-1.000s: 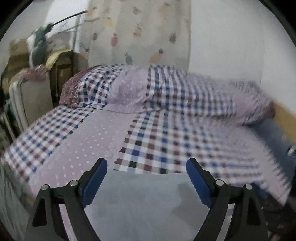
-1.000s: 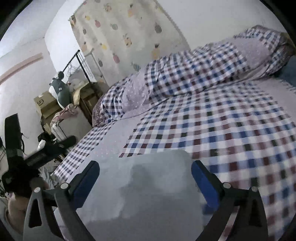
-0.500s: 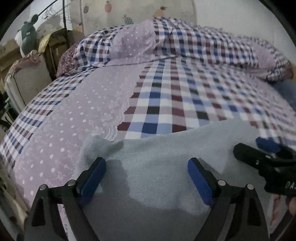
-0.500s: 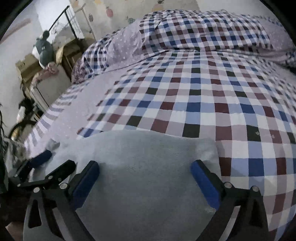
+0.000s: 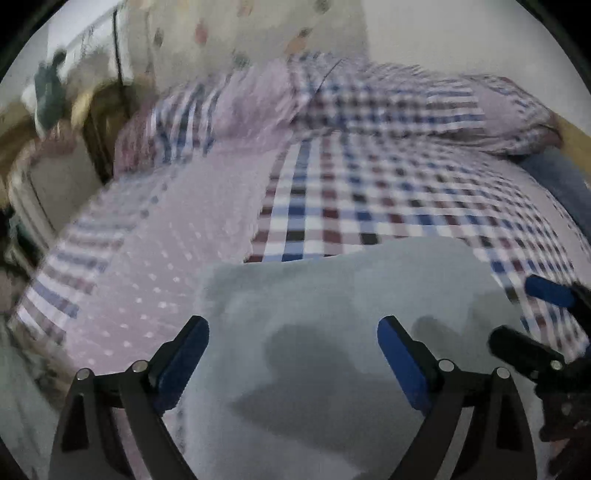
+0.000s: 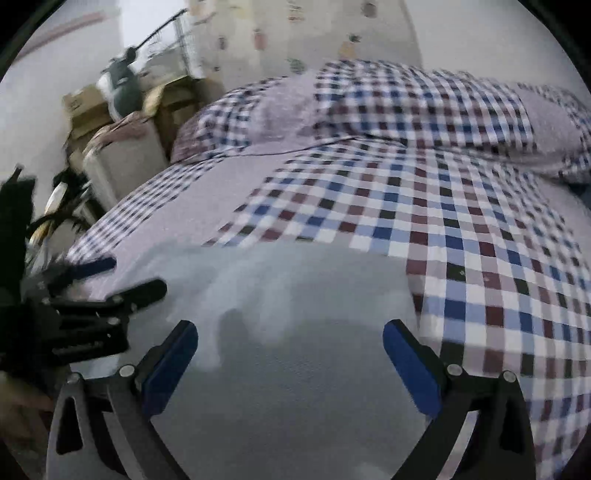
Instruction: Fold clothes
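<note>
Left tongs (image 5: 293, 354): spread wide, blue pads (image 5: 184, 354) well apart; nothing held between them. They hang over the near part of the grey garment; whether the tips touch the cloth cannot be told.
Right tongs (image 6: 290, 354): also spread wide, holding nothing, poised over the same garment, with their blue pads (image 6: 410, 365) either side of a shadowed patch of the cloth.
Each seen by the other: the right tongs show at the right edge of the left wrist view; the left tongs show at the left edge of the right wrist view. The two sit side by side over the garment.
Grey garment (image 5: 351, 332): lies flat on the near end of the bed, its far edge resting on the checked part of the cover and its left part on the dotted lilac part.
Bed (image 6: 406, 206): covered in a blue, maroon and white check with a lilac dotted panel; matching pillows (image 6: 424, 107) at the far end.
Room: a curtain with a fruit print (image 6: 295, 33) behind the bed; cardboard boxes (image 6: 85, 107) and a dark green stuffed figure (image 6: 122, 88) at the left, blurred.
</note>
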Available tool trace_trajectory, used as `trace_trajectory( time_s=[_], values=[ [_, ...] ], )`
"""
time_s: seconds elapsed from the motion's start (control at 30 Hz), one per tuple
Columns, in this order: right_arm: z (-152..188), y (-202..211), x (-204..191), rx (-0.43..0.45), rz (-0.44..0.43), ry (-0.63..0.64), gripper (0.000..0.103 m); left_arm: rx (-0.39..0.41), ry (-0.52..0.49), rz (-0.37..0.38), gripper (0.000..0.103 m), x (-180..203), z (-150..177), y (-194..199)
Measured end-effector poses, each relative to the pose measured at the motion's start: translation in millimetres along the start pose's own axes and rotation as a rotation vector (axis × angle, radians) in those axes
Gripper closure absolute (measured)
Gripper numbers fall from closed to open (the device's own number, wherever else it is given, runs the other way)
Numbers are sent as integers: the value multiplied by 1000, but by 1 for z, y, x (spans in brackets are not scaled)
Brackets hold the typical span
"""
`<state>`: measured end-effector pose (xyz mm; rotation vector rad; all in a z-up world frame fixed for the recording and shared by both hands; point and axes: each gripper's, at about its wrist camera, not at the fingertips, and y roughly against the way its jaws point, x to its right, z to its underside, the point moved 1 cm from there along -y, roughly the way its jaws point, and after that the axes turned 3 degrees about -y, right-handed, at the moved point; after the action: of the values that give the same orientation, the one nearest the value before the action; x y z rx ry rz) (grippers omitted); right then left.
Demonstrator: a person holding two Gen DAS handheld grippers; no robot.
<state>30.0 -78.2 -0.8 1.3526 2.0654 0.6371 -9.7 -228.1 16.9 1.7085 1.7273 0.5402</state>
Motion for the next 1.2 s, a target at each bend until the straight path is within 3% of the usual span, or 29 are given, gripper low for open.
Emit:
trace_trajectory(
  time_s=[0.13, 0.2, 0.27, 0.47, 0.53, 0.63, 0.77, 0.9, 1.03, 1.2],
  values=[
    [41, -31, -10, -75, 25, 36, 0, 32, -5, -52, 8, 0, 41, -1],
    [49, -36, -13, -55, 44, 58, 0, 36, 19, -38, 7, -2, 62, -14],
    [57, -40, -16, -34, 64, 80, 0, 69, 15, -60, 7, 1, 65, -13],
    [56, -42, -14, -66, 53, 59, 0, 48, 41, -78, 6, 5, 66, -8],
    [53, -29, -10, -91, 65, 28, 0, 45, 93, -65, 6, 1, 71, 8],
    [65, 13, 0, -47, 50, -15, 0, 74, 173, -51, 6, -8, 89, 41],
    [104, 65, 10, 6, 45, -1, 0, 133, 166, -7, 6, -10, 117, 89],
    [141, 58, 15, -51, 97, 28, 0, -8, 145, -4, 6, -2, 137, 76],
    [144, 45, 0, -87, 204, 120, 0, -150, 200, 63, 5, -8, 150, 46],
    [143, 60, 4, -131, 151, 149, 0, -158, 171, 19, 5, -2, 152, 57]
  ],
)
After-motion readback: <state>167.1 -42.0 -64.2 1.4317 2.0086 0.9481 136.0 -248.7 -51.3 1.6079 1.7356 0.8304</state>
